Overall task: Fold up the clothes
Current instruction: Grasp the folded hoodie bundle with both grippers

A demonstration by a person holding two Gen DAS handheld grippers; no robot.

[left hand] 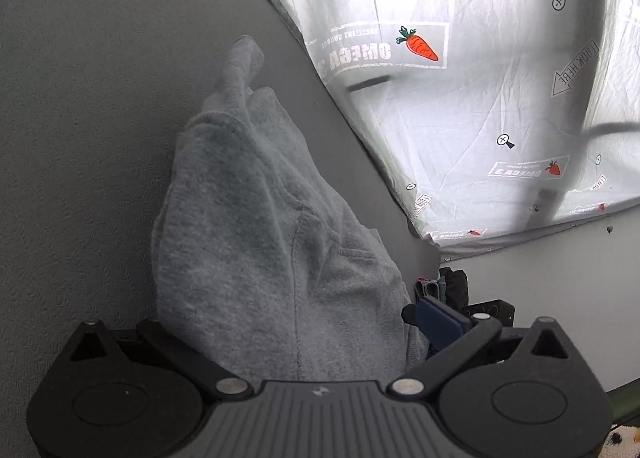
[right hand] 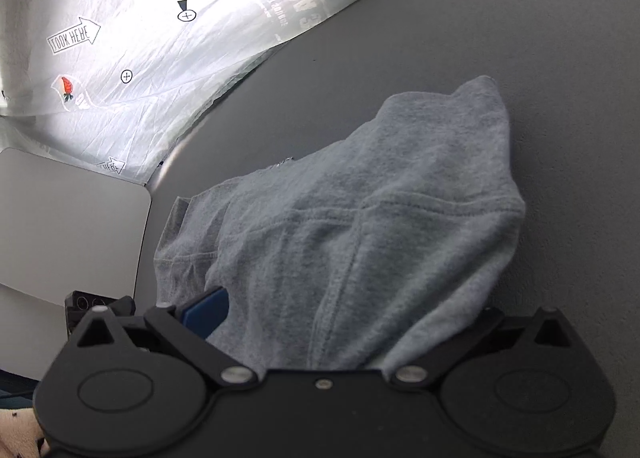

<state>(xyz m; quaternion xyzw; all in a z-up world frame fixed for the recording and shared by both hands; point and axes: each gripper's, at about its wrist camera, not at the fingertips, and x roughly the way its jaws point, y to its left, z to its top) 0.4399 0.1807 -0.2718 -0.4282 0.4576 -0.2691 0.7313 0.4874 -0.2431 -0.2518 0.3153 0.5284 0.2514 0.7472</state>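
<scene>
A grey sweat garment rises in front of a grey wall and fills the middle of both wrist views. In the left wrist view it lies over and between the fingers of my left gripper. The jaws stand wide apart, the right blue pad is bare beside the cloth, and the left finger is hidden under it. The right wrist view shows the same garment bunched over my right gripper. Its jaws are also spread, its left blue pad peeks out, and its right finger is covered.
A backlit white curtain printed with carrots and arrows hangs beside the grey wall. Dark clothes sit low on the right. A pale grey flat panel is at the left in the right wrist view.
</scene>
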